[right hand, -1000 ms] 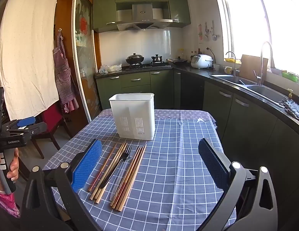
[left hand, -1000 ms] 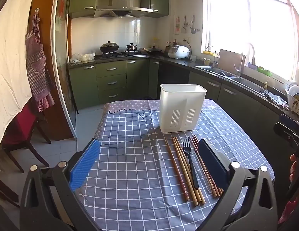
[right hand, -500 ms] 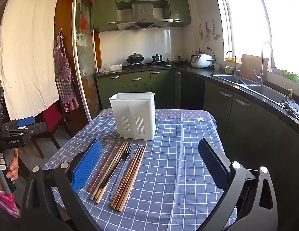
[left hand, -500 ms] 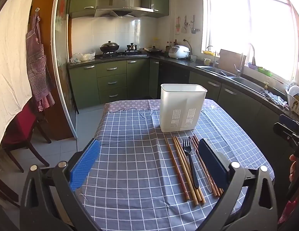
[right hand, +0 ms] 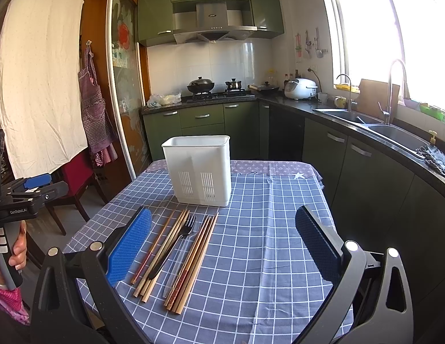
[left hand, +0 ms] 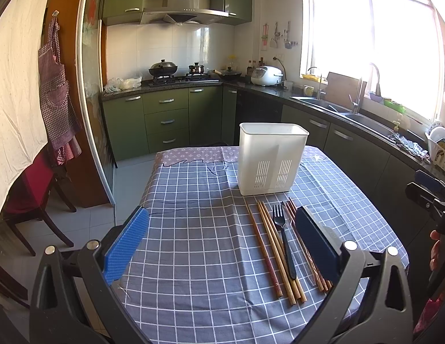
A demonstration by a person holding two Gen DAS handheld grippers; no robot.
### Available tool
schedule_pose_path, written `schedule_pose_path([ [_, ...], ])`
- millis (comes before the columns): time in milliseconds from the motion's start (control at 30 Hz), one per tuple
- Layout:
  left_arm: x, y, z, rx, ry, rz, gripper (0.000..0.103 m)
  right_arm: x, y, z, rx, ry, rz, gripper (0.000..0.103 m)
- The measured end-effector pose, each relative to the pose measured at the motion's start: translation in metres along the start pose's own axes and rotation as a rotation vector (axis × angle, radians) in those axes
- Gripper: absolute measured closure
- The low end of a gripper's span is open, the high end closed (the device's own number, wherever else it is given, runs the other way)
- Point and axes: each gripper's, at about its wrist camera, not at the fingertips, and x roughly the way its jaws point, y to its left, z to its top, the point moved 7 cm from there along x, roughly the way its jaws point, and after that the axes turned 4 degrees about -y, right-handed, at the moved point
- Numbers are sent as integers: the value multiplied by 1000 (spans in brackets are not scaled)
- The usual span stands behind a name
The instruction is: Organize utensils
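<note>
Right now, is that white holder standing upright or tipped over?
Upright: the white holder stands on its base on the checked tablecloth, open rim upward.

Holder [right hand: 199, 169]: one, white, two slotted panels, 12 o'clock of utensil row.
Fork [right hand: 171, 250]: one, black.
Chopsticks [right hand: 195, 258]: roughly eight. One alone at 9 o'clock of fork, about three beside fork, three or four at 3 o'clock. Overlaps block exact count.
Clear utensil [right hand: 176, 272]: one, kind unclear.
Grippers: two, left gripper [left hand: 222, 212] and right gripper [right hand: 222, 210], two fingers each.
Stove pots [right hand: 201, 84]: three.
Rice cooker [right hand: 300, 89]: one.
Taps [right hand: 390, 97]: two.
Apron [right hand: 93, 106]: one.
</note>
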Motion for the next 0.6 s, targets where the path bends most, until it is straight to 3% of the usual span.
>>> schedule_pose_path([
  [600,3,0,-8,2,5,0,6,1,2,-3,-1,4,-1,4],
])
